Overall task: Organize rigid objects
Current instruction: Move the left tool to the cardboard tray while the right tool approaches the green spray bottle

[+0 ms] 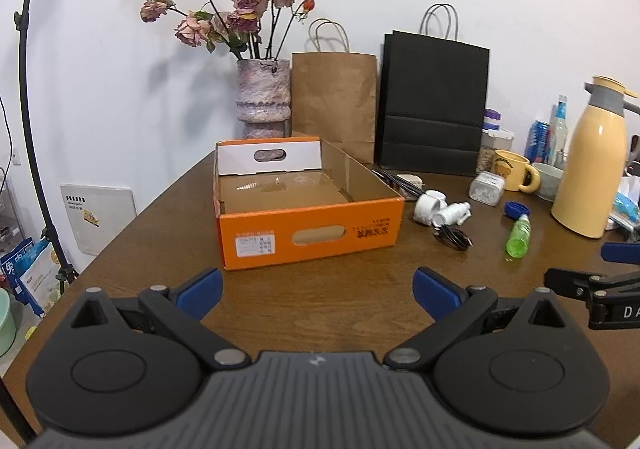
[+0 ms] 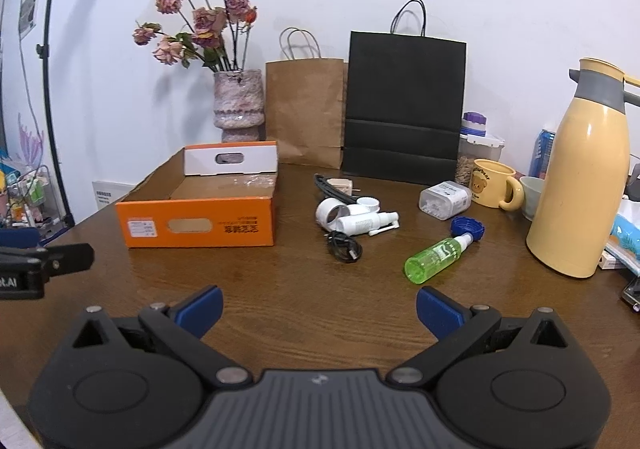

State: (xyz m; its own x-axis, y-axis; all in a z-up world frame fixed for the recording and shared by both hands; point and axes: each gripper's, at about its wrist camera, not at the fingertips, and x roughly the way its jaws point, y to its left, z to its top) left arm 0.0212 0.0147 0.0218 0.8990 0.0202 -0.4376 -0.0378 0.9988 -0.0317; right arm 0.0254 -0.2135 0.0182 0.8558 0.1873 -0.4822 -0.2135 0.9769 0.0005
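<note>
An orange cardboard box point(image 1: 308, 233) point(image 2: 200, 225) stands open-topped on the brown table, and nothing shows inside it. To its right lie a white spray bottle point(image 2: 362, 223) point(image 1: 450, 213), a white round cap point(image 2: 330, 212), a black cable point(image 2: 344, 247), a green spray bottle point(image 2: 436, 259) point(image 1: 518, 235), a blue cap point(image 2: 468, 227) and a clear plastic case point(image 2: 445, 200). My left gripper point(image 1: 318, 291) hovers open in front of the box, holding nothing. My right gripper point(image 2: 320, 309) is open over bare table, short of the green bottle.
A vase of dried roses point(image 2: 238, 105), a brown paper bag point(image 2: 306, 113) and a black paper bag point(image 2: 404, 105) line the back wall. A yellow thermos point(image 2: 580, 177), yellow mug point(image 2: 494, 189), a jar and cans crowd the right side. The table's left edge point(image 1: 132, 225) drops off.
</note>
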